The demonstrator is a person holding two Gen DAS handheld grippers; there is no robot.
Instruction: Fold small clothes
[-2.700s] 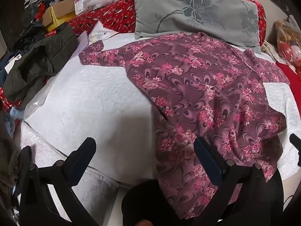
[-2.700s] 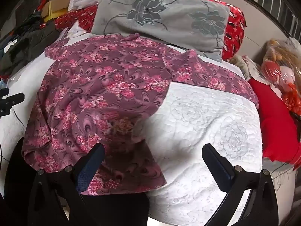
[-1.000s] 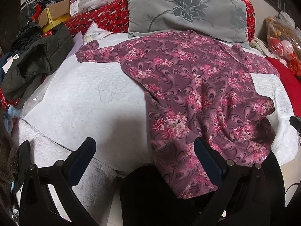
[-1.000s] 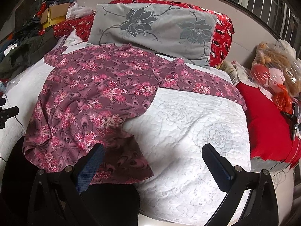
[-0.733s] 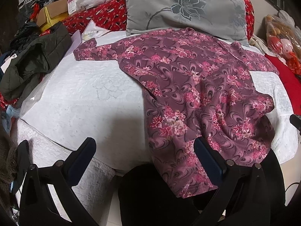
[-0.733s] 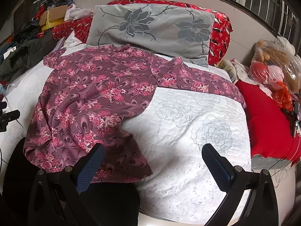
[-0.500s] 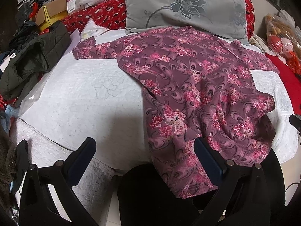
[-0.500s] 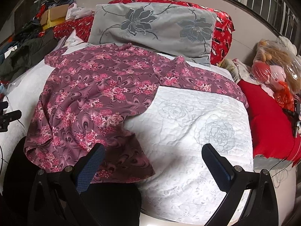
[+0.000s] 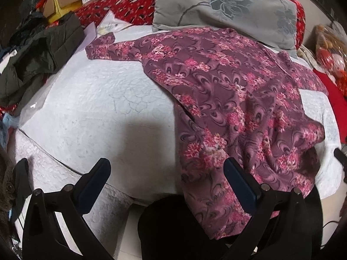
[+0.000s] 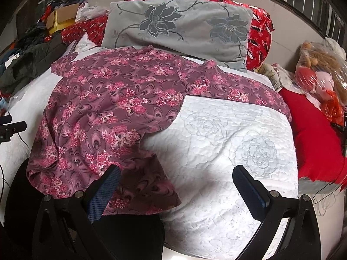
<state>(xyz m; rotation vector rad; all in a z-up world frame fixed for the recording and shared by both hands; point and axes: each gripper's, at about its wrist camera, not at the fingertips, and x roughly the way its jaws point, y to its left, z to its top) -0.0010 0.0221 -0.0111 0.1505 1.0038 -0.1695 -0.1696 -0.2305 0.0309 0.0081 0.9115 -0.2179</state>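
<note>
A maroon long-sleeved top with pink flowers [image 9: 227, 99] lies spread on a white quilted bed [image 9: 97, 112], its collar toward the grey pillow and its hem hanging over the near edge. It also shows in the right wrist view [image 10: 108, 108], with one sleeve stretched to the right. My left gripper [image 9: 167, 169] is open and empty above the near bed edge, its right finger over the hem. My right gripper [image 10: 175, 177] is open and empty, its left finger over the hem's right corner.
A grey flowered pillow [image 10: 180, 26] and red bedding [image 10: 260, 36] lie at the head. A dark jacket [image 9: 41, 54] and piled clutter sit at the left. A red cushion [image 10: 314, 130] and bagged toys [image 10: 318, 80] are at the right. The quilt [image 10: 227, 140] is bare right of the top.
Both views have shifted slightly over the bed. The top lies in the same spread shape. Both grippers stay open.
</note>
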